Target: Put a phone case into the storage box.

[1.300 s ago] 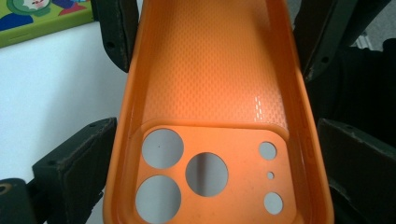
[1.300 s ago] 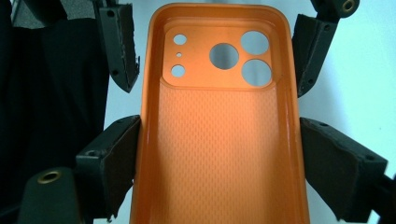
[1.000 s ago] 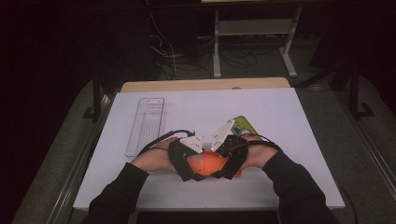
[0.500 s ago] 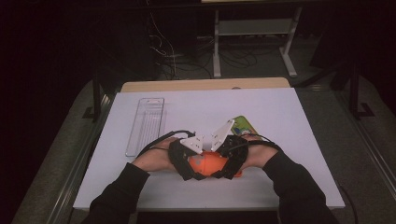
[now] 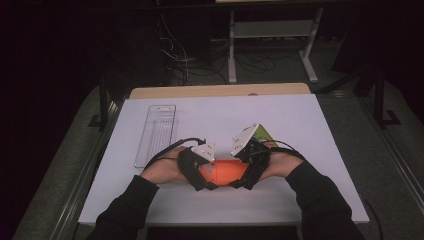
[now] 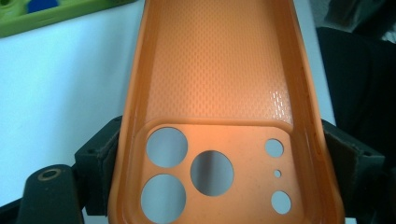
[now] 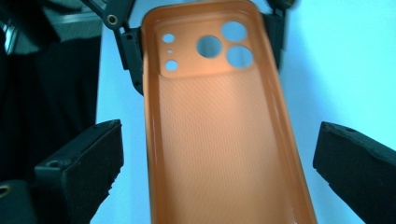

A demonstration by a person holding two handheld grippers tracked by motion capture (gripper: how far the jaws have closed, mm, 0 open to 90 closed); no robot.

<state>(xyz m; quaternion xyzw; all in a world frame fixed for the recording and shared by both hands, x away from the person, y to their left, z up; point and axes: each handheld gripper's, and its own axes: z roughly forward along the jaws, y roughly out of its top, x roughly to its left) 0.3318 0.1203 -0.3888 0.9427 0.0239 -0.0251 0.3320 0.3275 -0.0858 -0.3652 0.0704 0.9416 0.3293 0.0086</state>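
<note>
While clamped at its camera end, held just above the white bench (image 5: 300, 130) at its near edge, at six o'clock: orange phone case (image 5: 227, 171), hollow side up. Left hand-held gripper (image 5: 210, 177) pressed tight on both side walls by the lens holes. Right hand-held gripper (image 5: 239, 179) just been opening, pads spread wide and clear of the case's plain end, nothing pinched. Possible trouble from here: soft case bowing or twisting under a one-ended squeeze, drooping at the free end, or slipping out if tilted. Farther off, at one o'clock, green case (image 5: 262, 134) lying partly behind the right hand-held gripper's plate. Farther still, at eleven o'clock, clear plastic tray (image 5: 156, 135), well apart from both hands.
</note>
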